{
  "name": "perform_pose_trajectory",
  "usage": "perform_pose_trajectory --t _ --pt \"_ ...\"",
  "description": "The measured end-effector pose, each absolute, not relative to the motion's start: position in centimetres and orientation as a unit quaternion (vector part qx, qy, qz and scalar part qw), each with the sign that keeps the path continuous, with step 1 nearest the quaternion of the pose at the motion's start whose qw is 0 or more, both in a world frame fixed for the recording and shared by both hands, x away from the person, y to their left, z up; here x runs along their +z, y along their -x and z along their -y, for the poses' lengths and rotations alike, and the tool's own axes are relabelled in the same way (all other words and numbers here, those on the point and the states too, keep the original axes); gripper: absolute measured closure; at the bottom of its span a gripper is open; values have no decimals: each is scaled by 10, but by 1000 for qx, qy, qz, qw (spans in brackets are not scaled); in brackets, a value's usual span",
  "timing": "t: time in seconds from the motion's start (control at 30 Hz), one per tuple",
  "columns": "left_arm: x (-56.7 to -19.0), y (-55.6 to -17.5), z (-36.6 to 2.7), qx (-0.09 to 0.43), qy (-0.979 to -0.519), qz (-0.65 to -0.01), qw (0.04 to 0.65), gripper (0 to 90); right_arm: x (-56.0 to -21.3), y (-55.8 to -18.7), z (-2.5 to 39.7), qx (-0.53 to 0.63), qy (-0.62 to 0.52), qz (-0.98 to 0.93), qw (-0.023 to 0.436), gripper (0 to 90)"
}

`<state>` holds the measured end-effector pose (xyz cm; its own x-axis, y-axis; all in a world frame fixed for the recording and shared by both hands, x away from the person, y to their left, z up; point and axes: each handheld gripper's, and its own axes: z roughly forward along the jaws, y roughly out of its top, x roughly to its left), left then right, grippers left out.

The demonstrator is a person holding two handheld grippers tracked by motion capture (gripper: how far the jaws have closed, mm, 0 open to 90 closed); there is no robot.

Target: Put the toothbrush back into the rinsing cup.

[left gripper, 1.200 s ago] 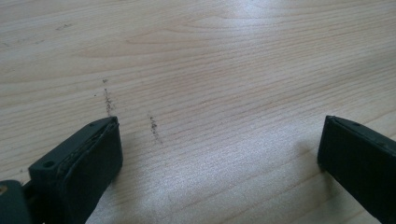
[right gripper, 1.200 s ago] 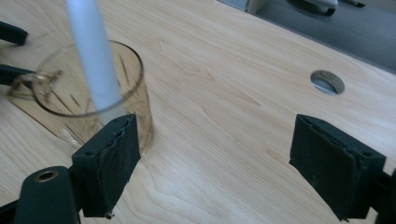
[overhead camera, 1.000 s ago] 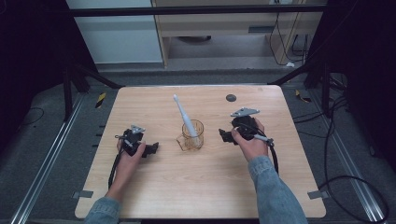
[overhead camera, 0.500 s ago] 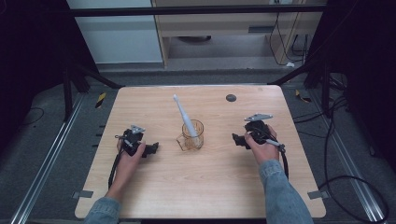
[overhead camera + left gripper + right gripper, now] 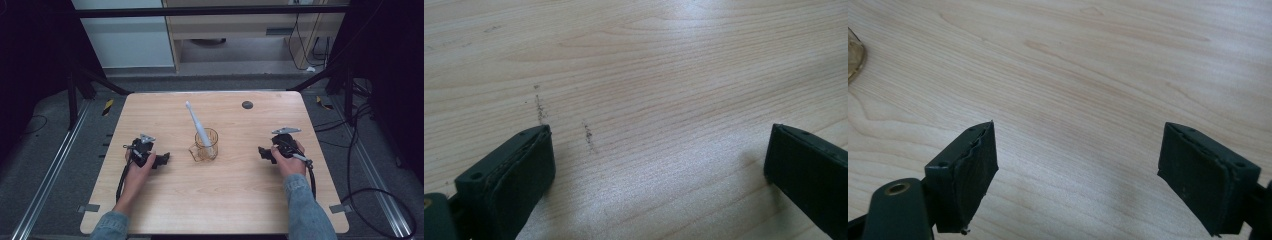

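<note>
Toothbrush (image 5: 198, 126) is standing tilted in the amber cup (image 5: 205, 146) mid-table, handle leaning toward the far edge. My left gripper (image 5: 161, 160) and right gripper (image 5: 263, 152) rest on the table (image 5: 235, 200) either side, jaws wide, holding nothing, probably parked clear so nothing tips.

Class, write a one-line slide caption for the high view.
Toothbrush leaning in amber cup, open tongs resting either side.

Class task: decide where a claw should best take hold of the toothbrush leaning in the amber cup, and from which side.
Probably grip the toothbrush on its bare shaft above the cup rim, coming from above. It leans toward the table's far left, so close across the shaft; its base is inside the cup.
</note>
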<state>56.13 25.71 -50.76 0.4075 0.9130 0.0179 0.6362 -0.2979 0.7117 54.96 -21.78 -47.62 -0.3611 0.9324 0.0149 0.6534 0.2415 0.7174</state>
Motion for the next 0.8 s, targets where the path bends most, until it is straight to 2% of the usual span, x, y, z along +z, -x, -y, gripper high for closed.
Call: perform_pose_trajectory --t 0.8 --pt "-508 -561 -257 217 -776 -499 319 0 -499 -566 223 329 -581 -704 242 120"
